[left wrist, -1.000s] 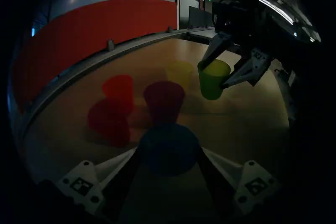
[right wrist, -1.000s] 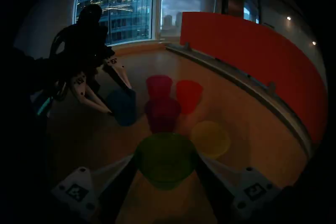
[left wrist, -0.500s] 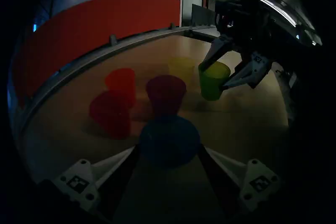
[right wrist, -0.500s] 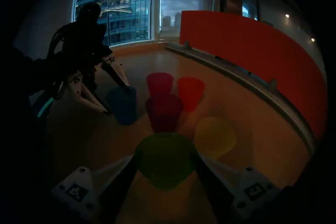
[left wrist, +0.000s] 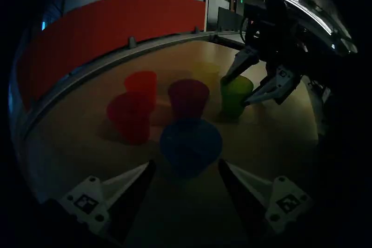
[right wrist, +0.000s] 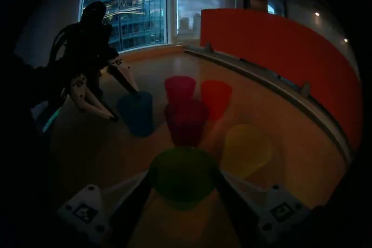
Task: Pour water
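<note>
Left gripper [left wrist: 186,168] grips the blue cup [left wrist: 190,142] upright between both fingers; right gripper [right wrist: 183,177] likewise clamps the green cup [right wrist: 182,171]. Seen from the left gripper view, the green cup lies ahead and to the right, well apart. Maroon cup [left wrist: 188,98] stands near the path between them, with two red cups [left wrist: 131,117] and a yellow cup [right wrist: 245,149] alongside. Judged a knock risk.

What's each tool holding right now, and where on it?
The left tool pinches the blue cup by opposite sides of its upper wall. The right tool grips the green cup the same way.
</note>
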A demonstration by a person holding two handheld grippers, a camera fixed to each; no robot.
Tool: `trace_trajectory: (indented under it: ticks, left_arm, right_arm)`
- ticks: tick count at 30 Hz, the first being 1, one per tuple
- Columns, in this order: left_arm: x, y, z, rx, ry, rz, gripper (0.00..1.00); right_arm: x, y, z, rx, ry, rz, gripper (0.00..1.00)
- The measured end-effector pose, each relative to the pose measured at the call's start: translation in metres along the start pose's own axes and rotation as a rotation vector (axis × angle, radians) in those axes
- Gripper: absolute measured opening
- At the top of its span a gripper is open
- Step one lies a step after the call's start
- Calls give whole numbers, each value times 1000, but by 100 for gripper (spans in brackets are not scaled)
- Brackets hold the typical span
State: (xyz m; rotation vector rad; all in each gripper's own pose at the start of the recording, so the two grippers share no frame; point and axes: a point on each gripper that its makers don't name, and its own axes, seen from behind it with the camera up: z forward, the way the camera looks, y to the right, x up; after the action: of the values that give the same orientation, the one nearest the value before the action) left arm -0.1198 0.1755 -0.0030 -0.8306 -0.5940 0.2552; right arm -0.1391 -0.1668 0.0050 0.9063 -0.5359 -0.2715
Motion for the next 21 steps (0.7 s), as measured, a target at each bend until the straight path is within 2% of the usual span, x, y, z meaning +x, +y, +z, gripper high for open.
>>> trace_trajectory:
  ticks: [21]
  left_arm:
    - [-1, 1, -4, 13, 4, 11, 100]
  right_arm:
    - [-8, -1, -5, -24, -17, -5, 99]
